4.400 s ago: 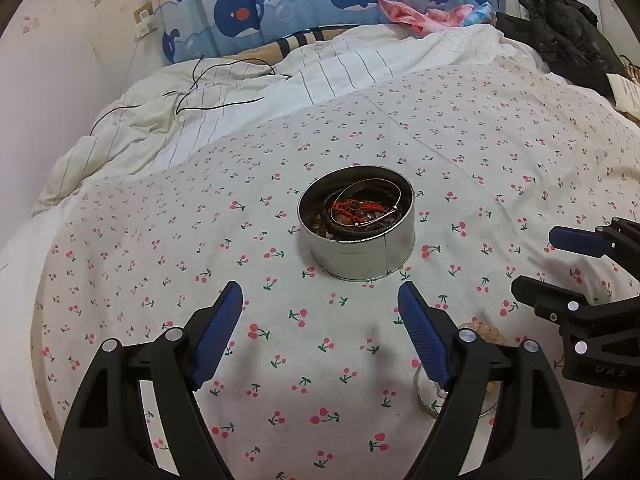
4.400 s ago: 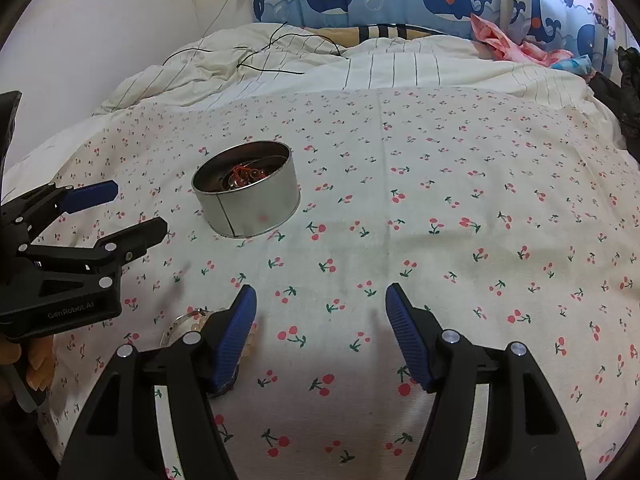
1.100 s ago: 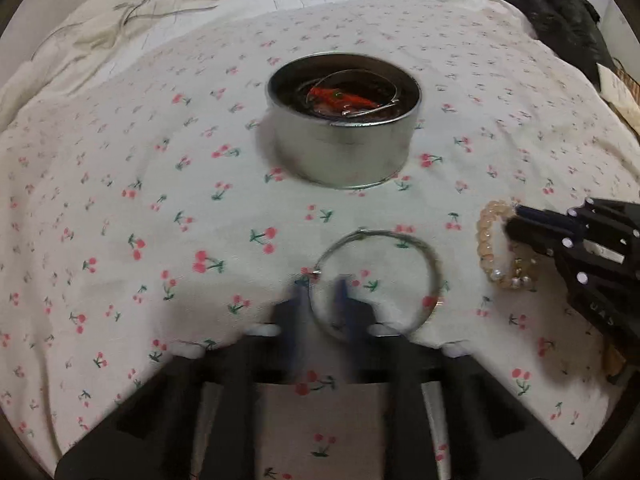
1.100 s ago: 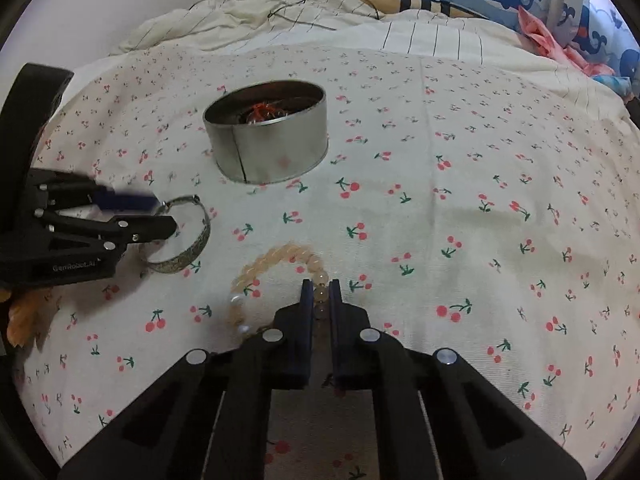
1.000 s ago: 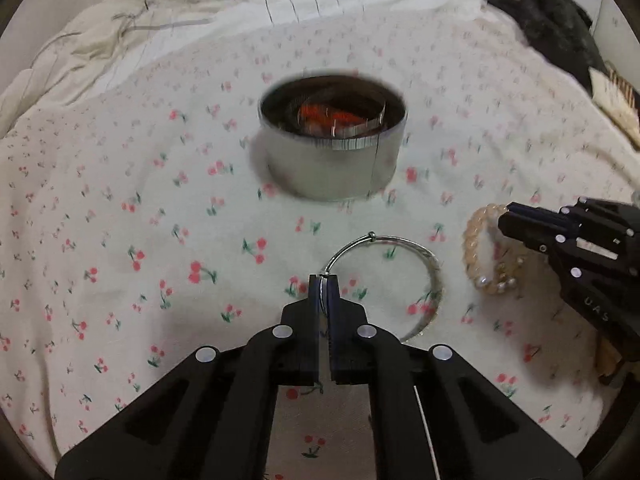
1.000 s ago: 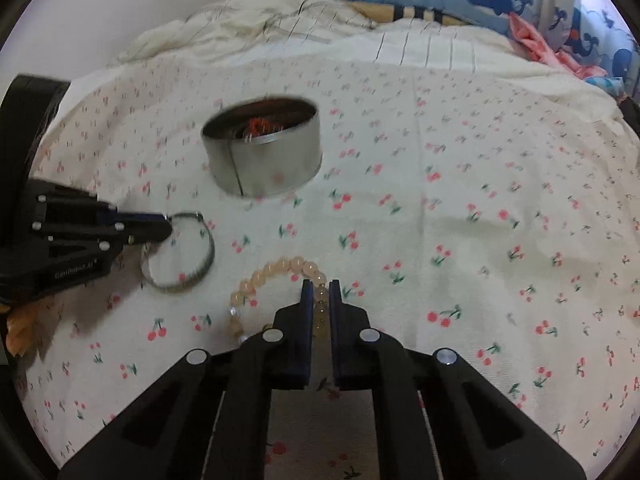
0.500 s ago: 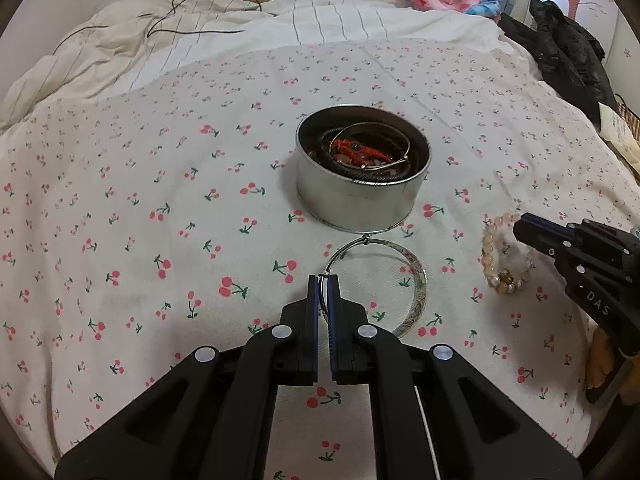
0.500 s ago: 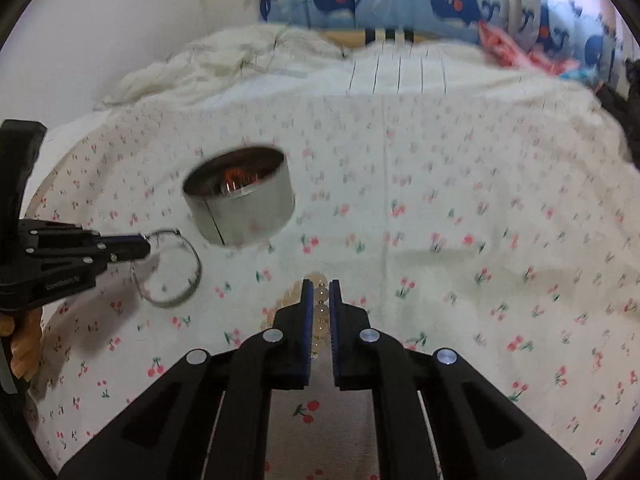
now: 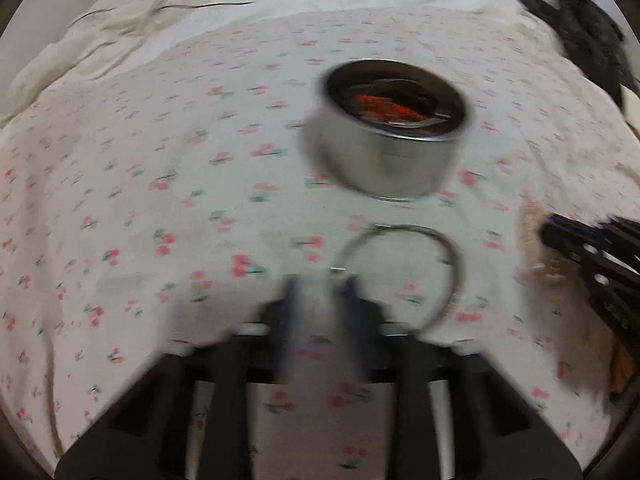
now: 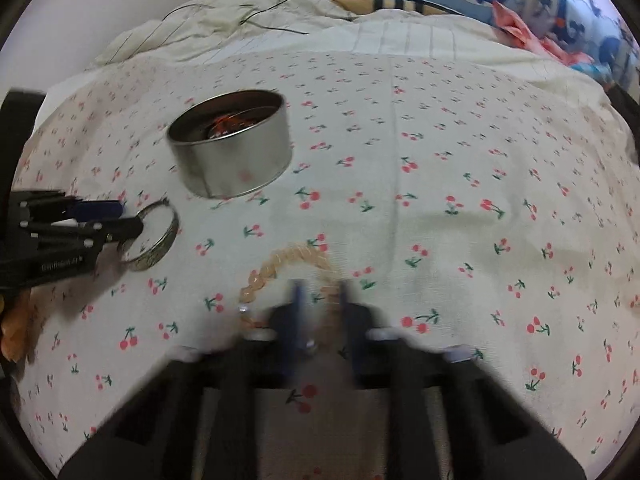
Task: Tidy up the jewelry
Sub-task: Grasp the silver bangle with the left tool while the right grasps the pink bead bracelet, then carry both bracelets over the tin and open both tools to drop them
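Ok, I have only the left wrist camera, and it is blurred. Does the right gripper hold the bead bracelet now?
Observer: No firm hold. In the right wrist view the right gripper has its fingers apart; one side of the bead bracelet passes between them, on the cherry sheet.
Operator: And my bangle, is it clamped?
Observer: From the side, the left gripper also shows a gap between its fingers; the lower finger crosses the rim of the bangle.
Operator: Is the bracelet near the tin?
Observer: It lies apart from the tin, nearer the camera and to its right.
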The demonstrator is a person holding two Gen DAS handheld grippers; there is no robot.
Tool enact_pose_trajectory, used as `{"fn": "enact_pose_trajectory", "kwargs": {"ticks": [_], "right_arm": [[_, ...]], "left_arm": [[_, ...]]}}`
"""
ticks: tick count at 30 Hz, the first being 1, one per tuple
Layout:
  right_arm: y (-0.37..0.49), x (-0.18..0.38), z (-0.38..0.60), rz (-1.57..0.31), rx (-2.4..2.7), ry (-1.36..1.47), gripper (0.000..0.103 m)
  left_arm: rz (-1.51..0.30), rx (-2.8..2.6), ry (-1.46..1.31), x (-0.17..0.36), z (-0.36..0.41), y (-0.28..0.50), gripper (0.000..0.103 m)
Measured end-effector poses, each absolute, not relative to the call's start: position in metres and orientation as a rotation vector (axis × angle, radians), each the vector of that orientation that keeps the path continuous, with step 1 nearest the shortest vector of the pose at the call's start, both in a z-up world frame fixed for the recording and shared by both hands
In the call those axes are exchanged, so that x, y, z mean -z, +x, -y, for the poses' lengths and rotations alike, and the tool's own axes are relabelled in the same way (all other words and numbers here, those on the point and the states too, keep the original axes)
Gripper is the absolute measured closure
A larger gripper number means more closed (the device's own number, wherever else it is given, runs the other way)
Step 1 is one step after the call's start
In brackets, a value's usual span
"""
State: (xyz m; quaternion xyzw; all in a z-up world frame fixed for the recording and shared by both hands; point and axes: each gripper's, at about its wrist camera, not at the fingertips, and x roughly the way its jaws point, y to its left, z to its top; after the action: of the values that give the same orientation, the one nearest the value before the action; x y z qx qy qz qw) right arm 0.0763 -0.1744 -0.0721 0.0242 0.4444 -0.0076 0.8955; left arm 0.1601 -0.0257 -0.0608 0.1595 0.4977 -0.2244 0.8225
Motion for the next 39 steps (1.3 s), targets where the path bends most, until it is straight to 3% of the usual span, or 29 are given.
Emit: {"fn": "enact_pose_trajectory", "kwargs": {"ticks": [14,31,39], "right_arm": [[0.057,0.036,0.170,-0.686,0.034,0.034,0.095],[0.049,0.020,0.155,-0.597,0.004,-0.017,0.095],[0.052,-0.008,0.156,-0.534,-0.083,0.064,0.095]], "left_arm": [[-0.880,0.488,0.361,0.025,0.033,0.140,0.101],[-0.814,0.493,0.377,0.010,0.035,0.131,0.100],[-0.795,0.597,0.227,-0.018,0.024,0.138,0.100]]}}
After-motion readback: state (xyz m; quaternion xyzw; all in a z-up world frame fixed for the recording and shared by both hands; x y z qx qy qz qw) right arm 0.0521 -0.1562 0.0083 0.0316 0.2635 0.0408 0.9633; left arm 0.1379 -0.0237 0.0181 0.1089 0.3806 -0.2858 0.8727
